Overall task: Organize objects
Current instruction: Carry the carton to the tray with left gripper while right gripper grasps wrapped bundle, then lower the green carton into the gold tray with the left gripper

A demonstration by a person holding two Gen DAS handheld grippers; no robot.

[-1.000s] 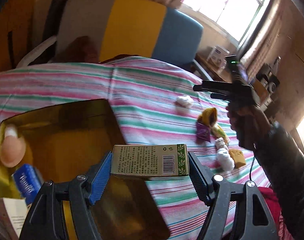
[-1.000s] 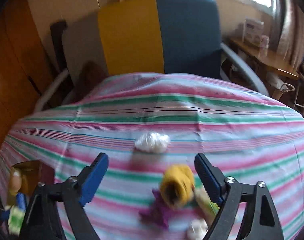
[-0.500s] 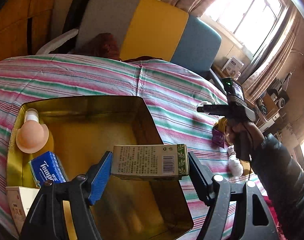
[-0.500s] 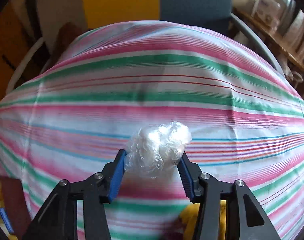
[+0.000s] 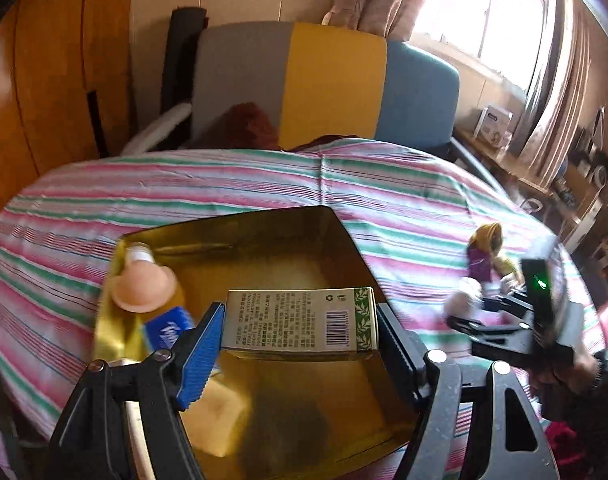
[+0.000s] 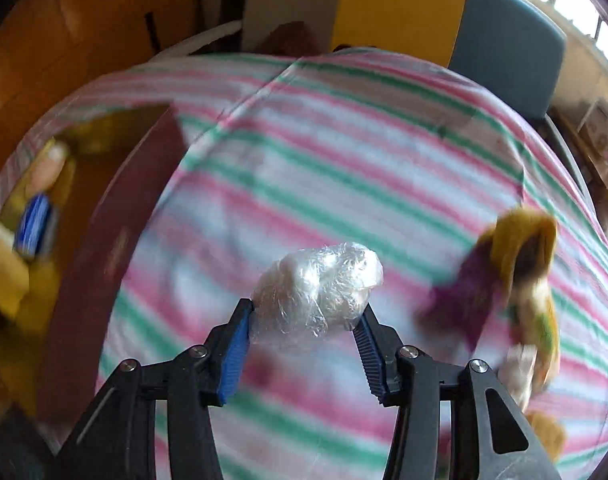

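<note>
My left gripper (image 5: pixel 302 330) is shut on a pale green carton (image 5: pixel 302 319) with a barcode and holds it over the open gold tin (image 5: pixel 336 236). The tin holds a bottle with a peach cap (image 5: pixel 144 286), a blue tissue pack (image 5: pixel 168 326) and a yellow block (image 5: pixel 216 420). My right gripper (image 6: pixel 306 334) is shut on a crumpled clear plastic ball (image 6: pixel 318 286) and holds it above the striped cloth (image 6: pixel 344 160). The tin (image 6: pixel 116 240) shows blurred at the left of the right wrist view. The right gripper also shows in the left wrist view (image 5: pixel 500 320).
A pile of small things lies on the cloth: a yellow pouch (image 6: pixel 524 236), a purple piece (image 6: pixel 464 304) and white and tan bits. A grey, yellow and blue chair (image 5: pixel 328 80) stands behind the table. A shelf with boxes (image 5: pixel 496 128) is at the right.
My right gripper has lifted the plastic ball off the cloth and swung left toward the tin. My left gripper with the carton has moved further over the tin.
</note>
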